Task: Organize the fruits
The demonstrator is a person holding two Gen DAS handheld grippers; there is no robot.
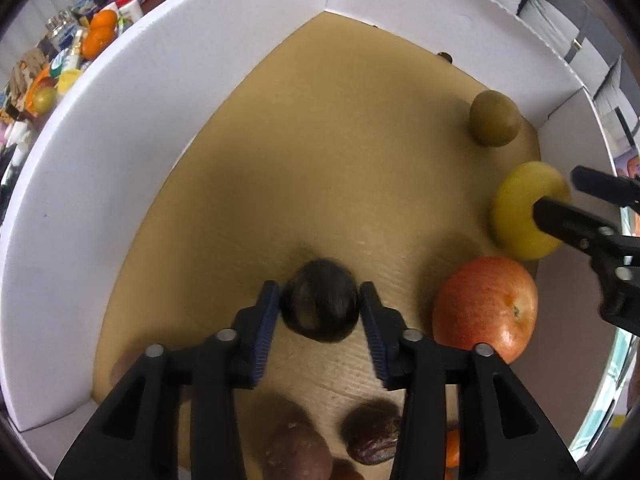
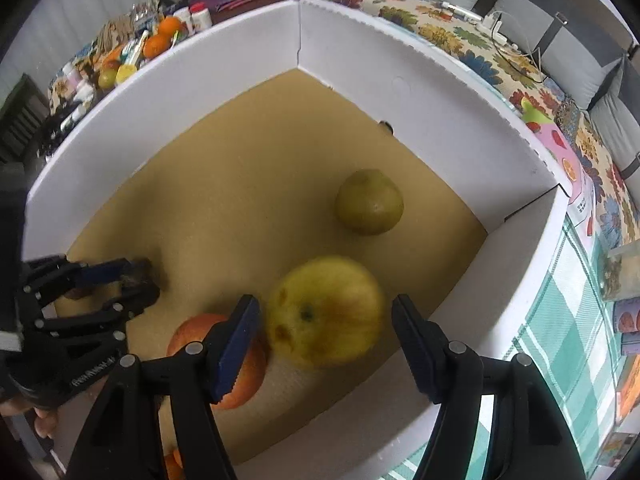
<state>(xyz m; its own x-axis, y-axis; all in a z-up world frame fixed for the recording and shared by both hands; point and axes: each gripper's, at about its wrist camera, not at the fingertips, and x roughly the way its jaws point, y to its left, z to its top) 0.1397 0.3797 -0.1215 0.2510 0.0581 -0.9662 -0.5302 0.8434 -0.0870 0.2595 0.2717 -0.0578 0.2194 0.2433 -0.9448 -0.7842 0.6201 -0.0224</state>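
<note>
Your left tool [image 1: 320, 306] sits low inside the white box [image 1: 120, 128], its pads on either side of a dark fruit [image 1: 320, 306]. The pads look to be touching its flanks, so I judge it gripped, though motion blur leaves a little doubt. The fruit is above the brown floor, near the middle of the box's near half.

Your right tool [image 2: 325, 320] brackets the yellow apple [image 2: 326, 312] but is released: there is a clear gap between the apple and the right pad, and the left pad is only just beside it. The apple is blurred; I cannot tell whether it rests on the floor. It lies by the box's right wall, straight ahead between the fingers, with the red apple [image 2: 218, 360] touching or nearly touching it on the left and partly under the left finger.

A green fruit [image 2: 369, 202] sits farther ahead, well apart from both tools. More dark fruits [image 1: 372, 432] lie under your left tool, near the front wall.

The move turns on this: the yellow apple is centred in your right tool and roughly round, so no turn is needed. If you mean to take it, close squarely; mind the red apple crowding your left finger.
</note>
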